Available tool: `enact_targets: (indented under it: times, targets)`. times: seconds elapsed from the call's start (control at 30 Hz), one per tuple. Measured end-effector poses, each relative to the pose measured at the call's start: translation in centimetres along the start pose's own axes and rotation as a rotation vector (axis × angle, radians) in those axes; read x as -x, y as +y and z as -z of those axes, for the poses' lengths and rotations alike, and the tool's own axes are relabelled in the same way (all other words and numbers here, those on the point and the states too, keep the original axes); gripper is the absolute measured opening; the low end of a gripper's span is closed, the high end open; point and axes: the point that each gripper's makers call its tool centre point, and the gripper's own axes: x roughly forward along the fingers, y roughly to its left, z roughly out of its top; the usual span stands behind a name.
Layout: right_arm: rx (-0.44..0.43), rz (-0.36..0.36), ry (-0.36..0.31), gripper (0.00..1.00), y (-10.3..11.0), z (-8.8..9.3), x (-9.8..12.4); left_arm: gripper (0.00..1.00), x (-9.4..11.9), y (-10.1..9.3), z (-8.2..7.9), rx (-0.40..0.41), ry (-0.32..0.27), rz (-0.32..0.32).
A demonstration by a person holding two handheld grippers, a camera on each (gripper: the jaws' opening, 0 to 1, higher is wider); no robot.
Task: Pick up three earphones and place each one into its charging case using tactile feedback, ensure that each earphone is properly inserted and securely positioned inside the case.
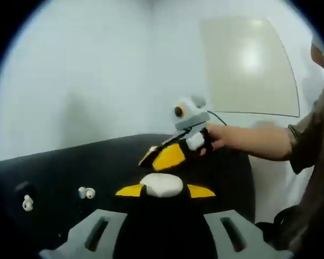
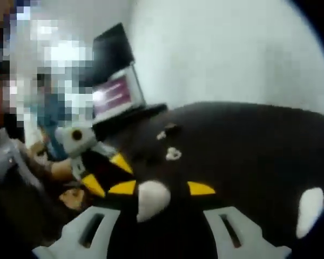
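- Left hand-held gripper (image 1: 163, 190) clenched a white charging case (image 1: 163, 184), lower centre.
- Right hand-held gripper (image 2: 161, 189) grasped a white earphone (image 2: 151, 199), lower centre.
- Insertion step, probably; spare earphones (image 1: 86, 192) lay lower left on the bench (image 1: 97, 162).
- Next: align, seat gently.

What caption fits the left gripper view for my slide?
Left gripper holds a white charging case above the black table, two earphones lying nearby.

Lab-like room: black table (image 1: 97, 162), bare white walls (image 1: 86, 70), open laptop (image 2: 116, 97).
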Motion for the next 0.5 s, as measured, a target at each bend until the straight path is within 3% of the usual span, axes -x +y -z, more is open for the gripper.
enact_targets:
  times: [0.1, 0.17, 0.23, 0.27, 0.37, 0.5]
  targets:
    - [-0.001, -0.053, 0.138, 0.41, 0.8, 1.4, -0.9, 0.28, -0.2, -0.4, 0.5, -0.023, 0.028, 0.009]
    - [0.028, -0.063, 0.176, 0.44, 1.3, 1.7, -1.6, 0.28, -0.4, -0.6, 0.7, -0.033, 0.039, 0.018]
    - [0.03, -0.062, 0.195, 0.4, 1.8, 1.5, -1.9, 0.28, -0.4, -0.5, 0.8, -0.034, 0.048, 0.019]
    - [0.018, -0.029, 0.218, 0.4, 1.4, 1.5, -1.9, 0.28, -0.3, -0.5, 0.8, -0.034, 0.049, 0.02]
    - [-0.033, 0.04, 0.211, 0.39, 1.3, 1.5, -1.9, 0.29, -0.1, -0.5, 0.8, -0.034, 0.048, 0.016]
    - [-0.087, 0.173, 0.132, 0.39, 1.1, 1.7, -1.0, 0.3, -0.3, -0.3, 0.9, -0.051, 0.053, 0.01]
